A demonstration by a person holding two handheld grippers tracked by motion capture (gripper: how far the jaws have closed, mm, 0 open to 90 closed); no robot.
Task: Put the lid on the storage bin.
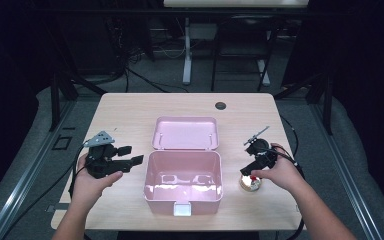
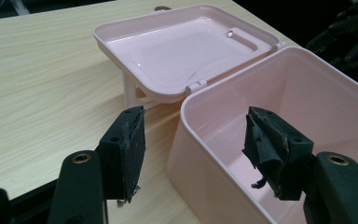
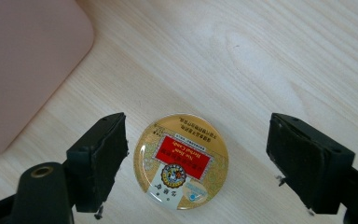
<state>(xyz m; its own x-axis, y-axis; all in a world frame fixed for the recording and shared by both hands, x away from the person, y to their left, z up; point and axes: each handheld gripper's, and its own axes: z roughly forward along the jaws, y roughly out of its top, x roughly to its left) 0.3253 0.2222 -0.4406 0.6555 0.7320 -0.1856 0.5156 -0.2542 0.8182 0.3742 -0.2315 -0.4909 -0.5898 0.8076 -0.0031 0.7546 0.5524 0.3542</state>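
I had the right gripper (image 3: 196, 158) poised over the round tin (image 3: 182, 161) on the counter (image 3: 261, 56), jaws spread wide around it, gripping nothing. I judged centring before closing mattered. The left gripper (image 2: 191, 149) waited open beside the pink box (image 2: 279, 93).

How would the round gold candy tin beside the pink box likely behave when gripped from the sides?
The tin looks rigid, so it should not flex. Its glossy lid suggests a slippery surface. Lying flat and low on the table, it probably will not roll, but may slide if nudged.
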